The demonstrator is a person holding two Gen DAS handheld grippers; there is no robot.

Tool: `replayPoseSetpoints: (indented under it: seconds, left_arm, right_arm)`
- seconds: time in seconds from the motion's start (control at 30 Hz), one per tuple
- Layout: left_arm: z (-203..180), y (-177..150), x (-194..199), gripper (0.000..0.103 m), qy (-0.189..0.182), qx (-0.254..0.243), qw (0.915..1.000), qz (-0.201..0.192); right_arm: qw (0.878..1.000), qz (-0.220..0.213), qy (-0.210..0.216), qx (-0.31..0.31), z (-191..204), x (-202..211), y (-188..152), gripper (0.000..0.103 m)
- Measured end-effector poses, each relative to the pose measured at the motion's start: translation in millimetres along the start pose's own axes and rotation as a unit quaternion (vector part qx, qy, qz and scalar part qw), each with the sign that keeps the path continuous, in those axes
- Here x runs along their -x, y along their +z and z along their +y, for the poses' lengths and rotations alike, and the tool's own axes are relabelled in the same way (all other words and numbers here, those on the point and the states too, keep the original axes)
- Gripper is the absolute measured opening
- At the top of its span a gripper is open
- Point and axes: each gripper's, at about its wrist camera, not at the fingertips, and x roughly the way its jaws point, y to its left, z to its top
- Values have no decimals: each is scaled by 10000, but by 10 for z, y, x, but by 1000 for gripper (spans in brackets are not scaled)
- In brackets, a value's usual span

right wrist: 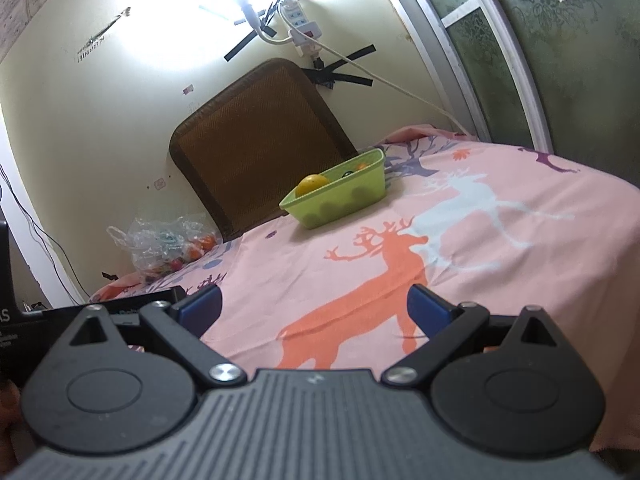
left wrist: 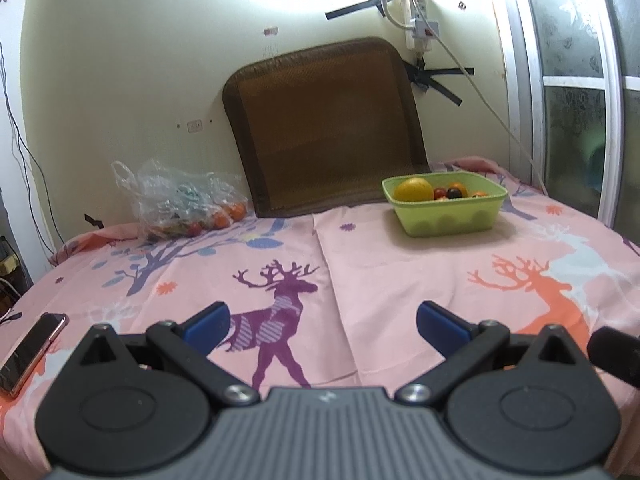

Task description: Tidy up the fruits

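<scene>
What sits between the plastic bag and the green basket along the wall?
Only the brown mat propped against the wall, between plastic bag and green basket; clearest in the left wrist view.

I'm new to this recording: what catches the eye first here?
The pink bedsheet printed with deer fills both views. On it, far right by the wall, sits a lime-green plastic tub of fruit; far left lies a crumpled clear plastic bag of small fruit. Both open tools hover empty near the front.

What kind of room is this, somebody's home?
Most likely a room in a home, perhaps a bedroom. A deer-print sheet covers the surface, a woven mat leans on the wall, and a green tub of fruit and a plastic bag of fruit sit on it.
</scene>
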Motion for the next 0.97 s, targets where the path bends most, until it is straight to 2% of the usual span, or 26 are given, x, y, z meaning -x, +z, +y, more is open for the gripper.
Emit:
replayPoseSetpoints:
  seconds: [0.37, 0.73, 0.97]
  left_arm:
    - [-17, -11, 30, 103, -181, -29, 9998, -33]
    - [-10, -59, -97, 103, -265, -18, 9988, 407]
    - [-6, -63, -93, 103, -418, 9, 9983, 396]
  right_arm:
    - [10000, 37, 13, 8, 14, -18, -1, 100]
    - [9999, 97, -10, -23, 2, -35, -15, 100]
    - [10000, 96, -4, -23, -2, -35, -13, 100]
